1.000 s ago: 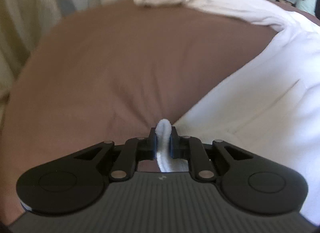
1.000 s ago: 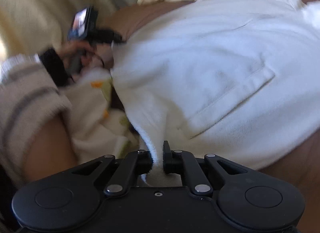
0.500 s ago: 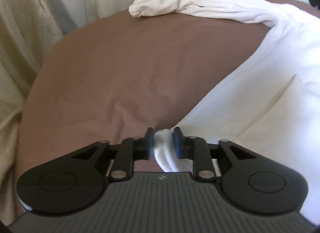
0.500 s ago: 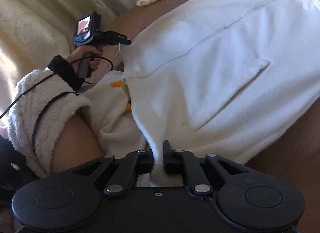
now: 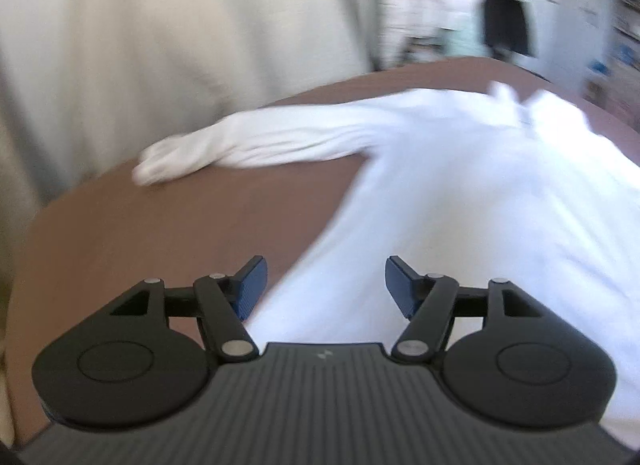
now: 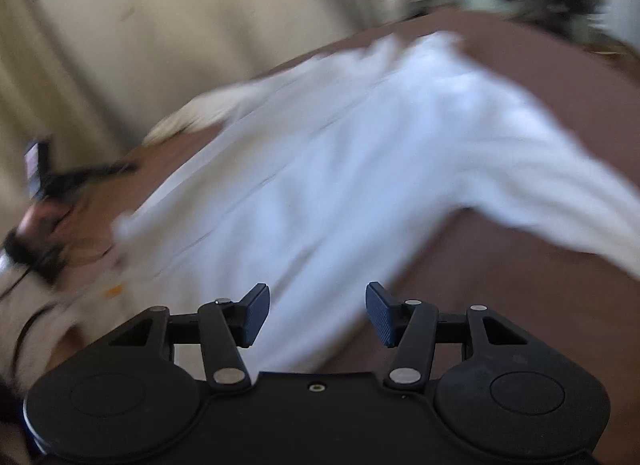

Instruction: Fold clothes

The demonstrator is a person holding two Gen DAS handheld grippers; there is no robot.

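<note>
Your left gripper (image 5: 323,285) has its fingers (image 5: 251,290) spread wide, nothing between the blue pads. Your right gripper (image 6: 317,313) is likewise spread apart, its fingers (image 6: 378,314) gripping nothing. In the right wrist view, your left hand (image 6: 40,221) shows blurred at the left edge, wrapped around its gripper's handle.

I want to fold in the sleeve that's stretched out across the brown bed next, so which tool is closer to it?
Left. The left tool faces the outstretched sleeve across bare brown bed. The right tool sits at the garment's opposite hem corner, farther away.
</note>
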